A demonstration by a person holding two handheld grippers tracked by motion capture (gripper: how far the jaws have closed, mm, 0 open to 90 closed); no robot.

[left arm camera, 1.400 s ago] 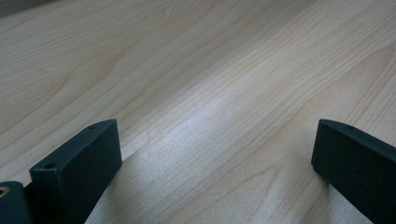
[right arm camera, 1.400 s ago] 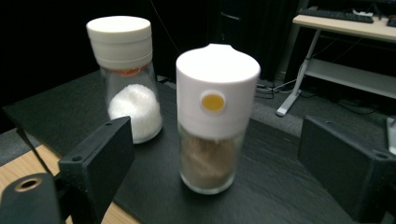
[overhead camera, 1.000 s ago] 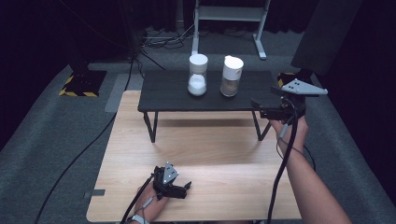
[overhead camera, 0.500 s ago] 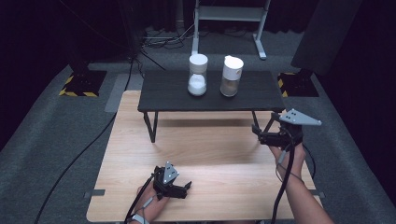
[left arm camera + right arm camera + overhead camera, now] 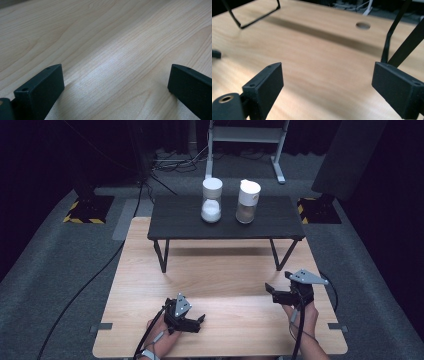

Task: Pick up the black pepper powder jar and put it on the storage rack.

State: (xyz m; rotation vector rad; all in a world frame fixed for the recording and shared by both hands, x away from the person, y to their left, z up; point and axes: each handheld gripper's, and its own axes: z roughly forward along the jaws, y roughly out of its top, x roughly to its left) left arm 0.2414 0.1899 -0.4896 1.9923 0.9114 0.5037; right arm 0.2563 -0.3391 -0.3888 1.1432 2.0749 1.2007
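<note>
On the low black stand (image 5: 280, 220) at the back of the wooden table (image 5: 225, 270) stand two white-lidded jars. One jar (image 5: 211, 200) holds white powder, the other jar (image 5: 247, 201) a brownish filling. My left gripper (image 5: 196, 322) rests on the table near the front edge, open, with bare wood between its jaws (image 5: 115, 82). My right gripper (image 5: 271, 292) sits low over the table at the front right, pointing left, well short of the stand. It is open with nothing between its jaws (image 5: 327, 82).
The stand's thin black legs (image 5: 397, 37) rise just ahead of the right gripper, and a round cable hole (image 5: 363, 25) lies in the wood beyond. Cables trail over the grey carpet (image 5: 60, 270) to the left. A metal frame (image 5: 245, 135) stands behind the table.
My right gripper has come down from beside the stand's right end to just above the wooden table at the front right. The left gripper has stayed where it was.
</note>
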